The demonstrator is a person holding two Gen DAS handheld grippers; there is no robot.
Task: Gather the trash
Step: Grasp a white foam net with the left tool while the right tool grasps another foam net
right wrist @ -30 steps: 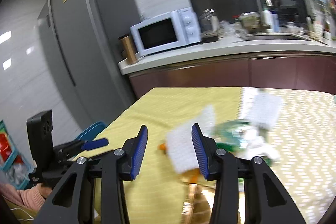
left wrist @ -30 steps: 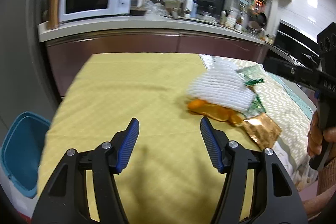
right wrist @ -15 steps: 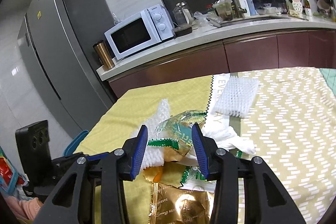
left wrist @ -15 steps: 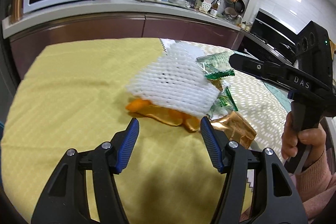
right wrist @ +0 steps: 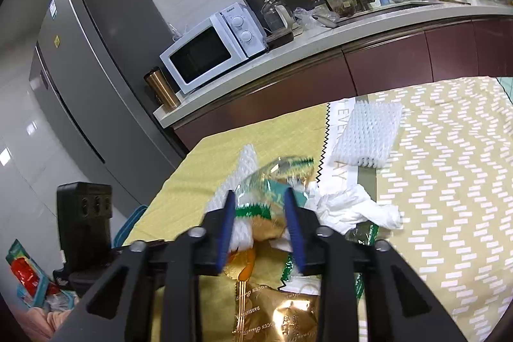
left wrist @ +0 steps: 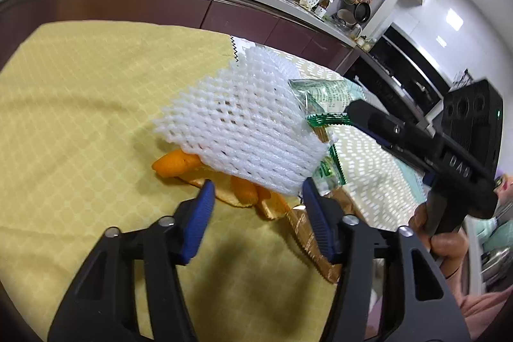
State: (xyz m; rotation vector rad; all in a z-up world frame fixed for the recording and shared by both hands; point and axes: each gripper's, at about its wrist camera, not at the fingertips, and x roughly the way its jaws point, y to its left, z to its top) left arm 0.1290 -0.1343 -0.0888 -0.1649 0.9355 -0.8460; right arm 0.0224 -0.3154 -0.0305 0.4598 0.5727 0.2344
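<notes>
A trash pile lies on the yellow tablecloth (left wrist: pixel 80 104). A white foam net (left wrist: pixel 243 130) leans over orange peel (left wrist: pixel 176 164), beside a gold wrapper (left wrist: pixel 307 233). My left gripper (left wrist: pixel 258 191) points down at the peel pieces. Its jaws are closing with peel between them, and the pads are clear of it. My right gripper (right wrist: pixel 258 201) is closing its jaws on a crumpled green wrapper (right wrist: pixel 272 188), which touches both pads. The left wrist view shows that gripper's tip at the green wrapper (left wrist: pixel 327 98).
A second foam net (right wrist: pixel 368 133) and a white tissue (right wrist: pixel 352 207) lie farther right on the patterned cloth. The gold wrapper (right wrist: pixel 288 310) lies near the front. A blue bin (right wrist: pixel 131 220) stands on the floor to the left. A kitchen counter (right wrist: pixel 320 44) runs behind the table.
My left gripper swung right and came down to the peel, and its jaws narrowed. My right gripper lowered around the green wrapper, and its jaws drew in on it.
</notes>
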